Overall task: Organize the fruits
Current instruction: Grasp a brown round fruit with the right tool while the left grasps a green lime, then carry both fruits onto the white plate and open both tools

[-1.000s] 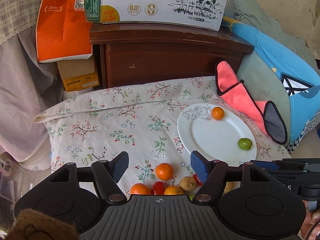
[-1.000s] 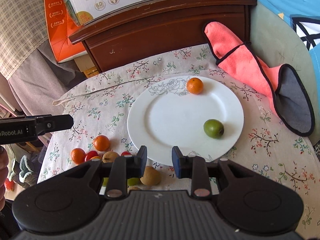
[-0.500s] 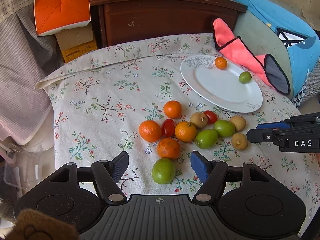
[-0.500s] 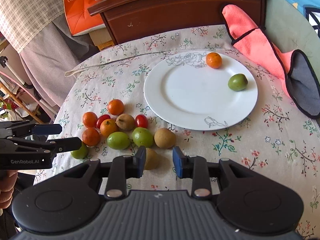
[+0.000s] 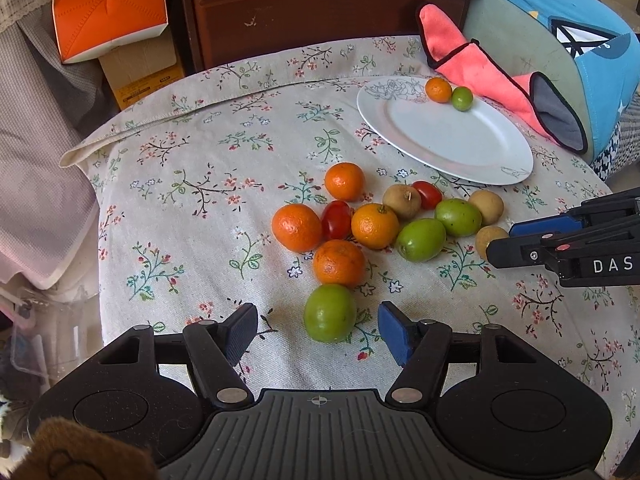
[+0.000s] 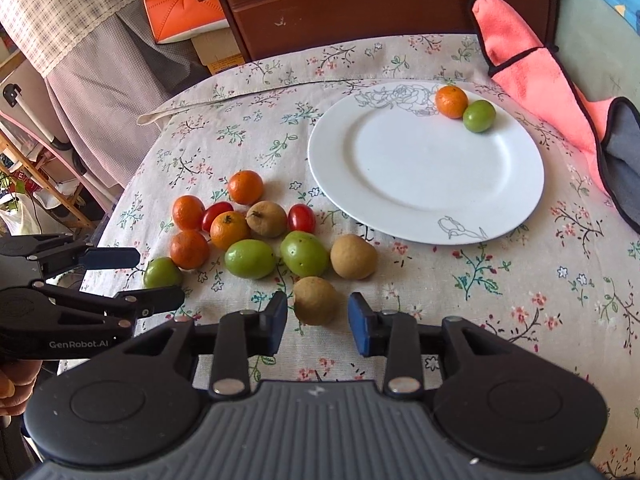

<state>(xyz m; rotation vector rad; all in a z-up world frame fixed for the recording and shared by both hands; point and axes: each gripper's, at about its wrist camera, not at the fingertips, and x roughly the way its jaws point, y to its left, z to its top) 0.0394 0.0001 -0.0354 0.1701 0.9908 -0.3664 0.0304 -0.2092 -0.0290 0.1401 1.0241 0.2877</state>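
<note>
The left claw (image 5: 318,326) is seen released, its jaws spread either side of a round green fruit (image 5: 330,313) that lies untouched between them on the floral-printed cloth surface (image 5: 208,184). The right claw (image 6: 318,322) is likewise released, with a brown, rough-skinned round fruit (image 6: 315,300) lying between its parted blue pads (image 6: 359,328), no contact being visible. "GenRobot.AI" is printed in white on the side of the left claw in the right wrist view; "DAS" is read on the right claw in the left wrist view.

Just beyond, the remaining loose fruit is gathered in a cluster: four small oranges (image 5: 297,227), two red cherry tomatoes (image 5: 337,219), two more green fruits (image 5: 421,239) and further brown ones (image 5: 402,201). Farther off, a white round plate with a grey rose drawing (image 6: 424,200) carries a small orange (image 6: 451,101) touching a small green fruit (image 6: 479,116) at its far rim. A pink cloth mitt edged in black (image 6: 532,76) lies beside the plate. Behind stands a dark wooden cabinet (image 5: 320,12), and next to it an orange carton (image 5: 108,4) on which "24" can be read.
</note>
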